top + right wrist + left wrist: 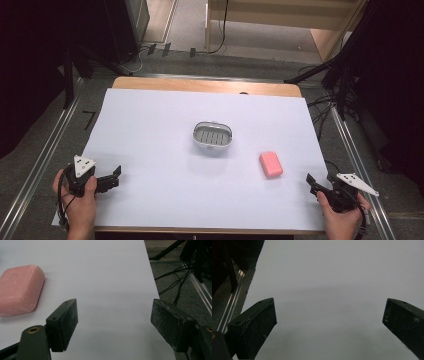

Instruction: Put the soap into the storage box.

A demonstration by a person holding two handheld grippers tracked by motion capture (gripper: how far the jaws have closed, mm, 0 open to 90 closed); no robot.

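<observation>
A wooden table is covered by a white sheet that leaves only a strip of wood bare along the far edge. A grey-and-white soap dish sits near the middle of the sheet. A pink soap bar lies apart from it, toward the near right corner.

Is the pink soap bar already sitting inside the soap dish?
No, the pink soap bar lies on the white sheet, apart from the soap dish.

A matt pink soap bar with a scuffed, waxy skin lies on smooth white paper covering the wooden tabletop.
</observation>
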